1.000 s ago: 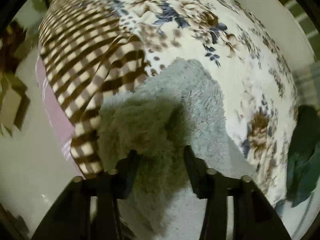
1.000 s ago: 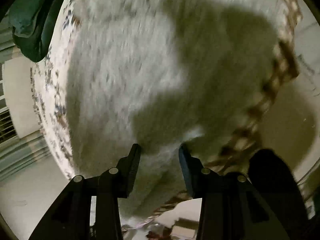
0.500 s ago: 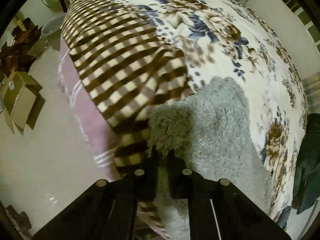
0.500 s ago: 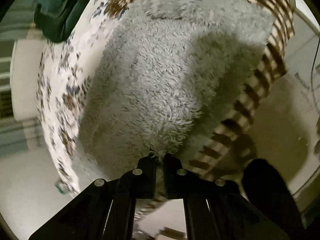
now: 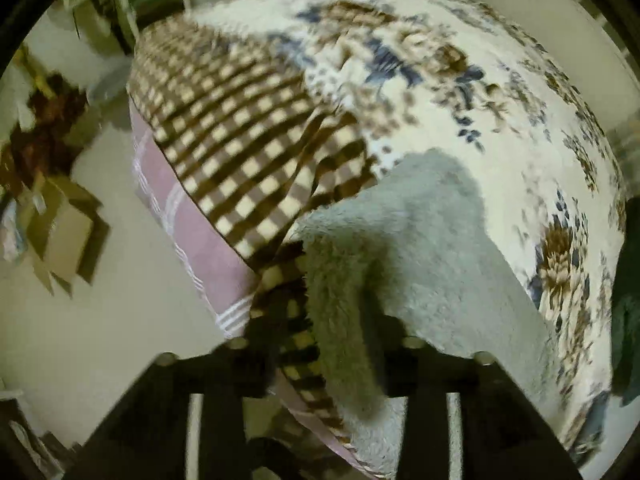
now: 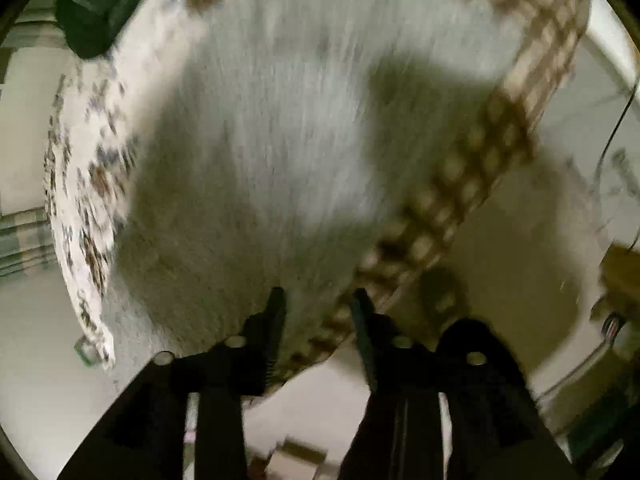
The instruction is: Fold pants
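Pants (image 5: pixel 420 248) of grey fleece lie on a bed across the lower centre and right of the left wrist view. One fuzzy fold rises and drapes down between the fingers of the left gripper (image 5: pixel 332 344) at the bottom centre. Those fingers stand apart with the fold and some checked cloth between them; the blur hides whether they press the fleece, so I cannot tell its state. A floral blanket (image 5: pixel 460 92) in cream, blue and brown covers the upper right of that frame. A brown-and-cream checked blanket (image 5: pixel 240 128) fills the upper left centre and hangs over the bed edge. Below it runs a pink sheet (image 5: pixel 188 232) with white stripes. Cardboard boxes (image 5: pixel 64 236) sit on the pale floor at the left edge. A dark green cloth (image 5: pixel 626 320) shows at the right edge.

In the right wrist view, heavily blurred, the pants (image 6: pixel 280 120) fill the centre. The right gripper (image 6: pixel 318 312) sits at the bottom centre, released, with a clear gap between its fingers over the fleece edge. The checked blanket (image 6: pixel 492 152) runs diagonally on the right. The floral blanket (image 6: pixel 92 152) curves down the left. The green cloth (image 6: pixel 96 4) lies in the upper left corner.
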### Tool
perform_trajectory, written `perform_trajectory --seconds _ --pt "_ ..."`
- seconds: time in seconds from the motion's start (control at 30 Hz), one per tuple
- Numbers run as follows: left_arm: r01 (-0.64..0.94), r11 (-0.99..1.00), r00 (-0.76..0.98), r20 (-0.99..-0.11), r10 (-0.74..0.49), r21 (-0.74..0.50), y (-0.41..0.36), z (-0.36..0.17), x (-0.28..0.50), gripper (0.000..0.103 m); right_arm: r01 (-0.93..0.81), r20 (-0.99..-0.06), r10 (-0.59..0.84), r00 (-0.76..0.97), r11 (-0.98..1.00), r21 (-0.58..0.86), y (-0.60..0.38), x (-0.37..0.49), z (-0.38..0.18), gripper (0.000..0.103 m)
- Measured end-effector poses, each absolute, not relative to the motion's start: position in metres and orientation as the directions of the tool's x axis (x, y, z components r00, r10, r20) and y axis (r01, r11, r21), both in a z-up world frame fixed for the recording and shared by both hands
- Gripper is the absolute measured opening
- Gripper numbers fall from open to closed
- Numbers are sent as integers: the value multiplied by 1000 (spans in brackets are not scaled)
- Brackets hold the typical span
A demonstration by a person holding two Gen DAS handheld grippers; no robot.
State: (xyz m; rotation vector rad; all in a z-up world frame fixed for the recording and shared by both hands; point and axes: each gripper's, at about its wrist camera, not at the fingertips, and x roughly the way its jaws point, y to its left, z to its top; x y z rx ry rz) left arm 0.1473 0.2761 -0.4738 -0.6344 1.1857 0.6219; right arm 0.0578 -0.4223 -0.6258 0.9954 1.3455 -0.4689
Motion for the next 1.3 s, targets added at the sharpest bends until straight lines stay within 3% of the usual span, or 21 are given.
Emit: perform_trajectory --seconds 0.03,0.1,0.2,0.3,0.33,0.37,0.4,0.57,0.63,0.77,0.97,1.13,1.17,1.2,1.23,1.27,1.3 --pt "-717 691 255 -957 140 -90 268 -466 148 72 777 -956 199 218 558 293 -433 59 -618 48" --pt "-691 720 263 -948 180 -55 250 -456 151 83 747 -971 104 217 623 233 -451 73 -610 53" --pt "-660 750 258 -950 175 -42 231 -458 157 83 685 -972 50 229 701 197 -470 110 -622 69" --pt "-650 759 236 -960 153 -39 213 -469 164 83 678 -976 29 216 714 171 -489 134 -639 68" --pt "-647 762 228 -961 155 -30 206 -473 166 83 701 -975 39 219 689 185 -500 132 -643 36" --pt "-644 764 221 -963 154 -26 201 -476 167 83 765 -976 21 215 619 182 -517 122 -644 18" --pt "-643 765 213 -966 148 -24 196 -480 169 83 804 -972 21 232 559 204 -525 112 -645 14" --pt "-653 756 185 -977 108 -40 184 -498 171 83 917 -974 66 216 330 225 -571 56 -653 18" --pt "-655 755 176 -978 109 -34 183 -501 170 83 923 -969 87 233 293 248 -575 41 -648 39" --pt "-659 751 184 -978 101 -46 190 -503 168 83 877 -923 202 327 299 376 -546 42 -644 39" --pt "-713 697 209 -971 113 -73 229 -502 167 83 835 -850 436 296 313 452 -450 75 -678 39" --pt "-755 647 214 -972 93 -104 263 -514 179 83 840 -822 496 280 288 460 -385 81 -702 39" --pt "-758 643 212 -973 88 -107 268 -520 182 83 838 -827 480 292 289 463 -375 85 -703 38" --pt "-763 638 199 -977 76 -106 274 -529 185 83 835 -834 464 299 295 464 -369 85 -704 26" --pt "-763 635 203 -978 54 -123 278 -535 186 70 837 -857 430 283 326 439 -362 88 -701 9" --pt "-764 629 214 -976 29 -148 281 -540 186 53 836 -865 414 285 335 436 -357 91 -698 9" --pt "-764 622 226 -974 10 -171 283 -544 186 28 836 -872 400 284 343 429 -353 91 -694 7"
